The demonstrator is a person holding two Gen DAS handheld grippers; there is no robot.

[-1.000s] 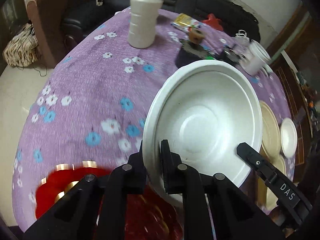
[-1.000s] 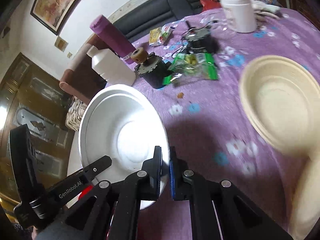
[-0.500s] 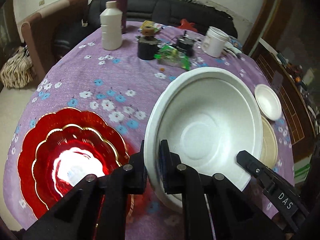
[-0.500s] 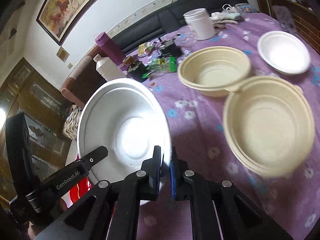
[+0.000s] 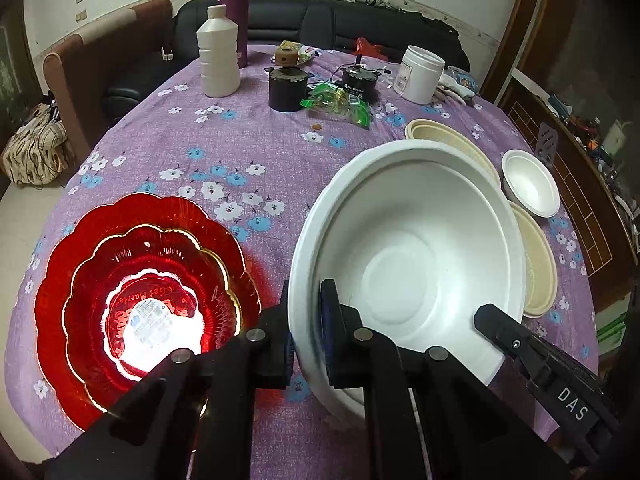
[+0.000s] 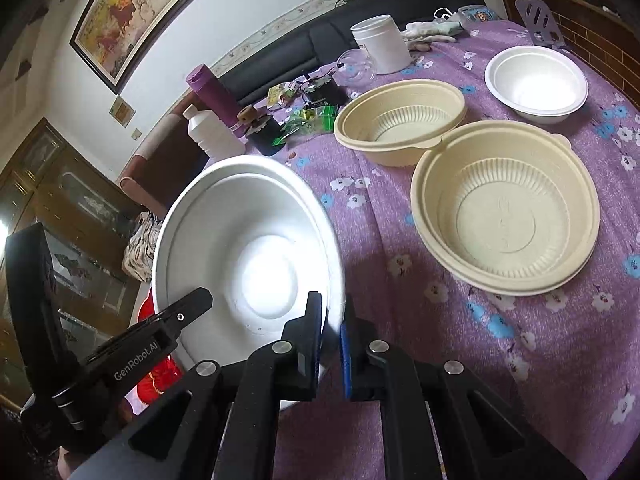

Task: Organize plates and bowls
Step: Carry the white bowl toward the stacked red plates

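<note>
A large white foam bowl (image 5: 408, 264) hangs tilted above the purple flowered tablecloth (image 5: 180, 152), held from both sides. My left gripper (image 5: 306, 320) is shut on its left rim. My right gripper (image 6: 330, 332) is shut on the opposite rim of the same white foam bowl (image 6: 248, 256). To the left lies a stack of red scalloped plates (image 5: 140, 300). To the right sit two cream ribbed bowls (image 6: 504, 216) (image 6: 400, 120) and a small white bowl (image 6: 536, 80).
At the far side of the table stand a white bottle (image 5: 218, 56), a purple flask (image 5: 234, 12), a white jar (image 5: 420, 74), two black motors (image 5: 286, 88) and a green packet (image 5: 340, 104). A dark sofa runs behind. The table edge curves close on both sides.
Both grippers carried the white bowl back toward the near side of the table. The red plates came into view at the left and the cream bowls at the right. The grips are unchanged.
</note>
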